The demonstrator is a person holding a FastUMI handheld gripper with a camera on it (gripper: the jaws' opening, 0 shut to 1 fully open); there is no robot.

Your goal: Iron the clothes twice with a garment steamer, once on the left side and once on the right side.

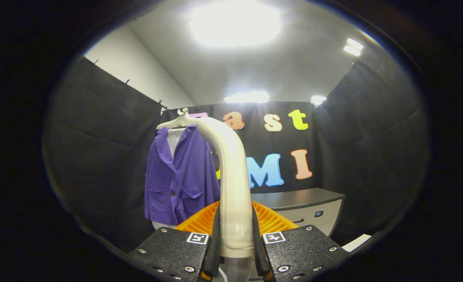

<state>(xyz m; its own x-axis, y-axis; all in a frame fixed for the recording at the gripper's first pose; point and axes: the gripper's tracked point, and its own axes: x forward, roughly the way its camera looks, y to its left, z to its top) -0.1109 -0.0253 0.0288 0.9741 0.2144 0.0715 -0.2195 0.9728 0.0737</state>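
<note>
Currently the gripper (235, 250) is closed on the handle of the garment steamer (231, 176), both fingers pressing its sides. The steamer rises from between the fingers and curves toward 11 o'clock, its head (176, 122) near the collar of the purple jacket (180, 176), which hangs beyond the fingers at 10 o'clock. The first pass appears to be in hand. Contact cannot be confirmed. The next move likely calls for a steady downward stroke along one front panel.

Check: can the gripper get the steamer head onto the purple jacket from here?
Probably yes. The gripper is shut on the steamer handle, whose head curves toward the purple jacket hanging beyond the fingers, off to their left side. Nothing visible stands between them; only open space, though the gap can't be judged.
</note>
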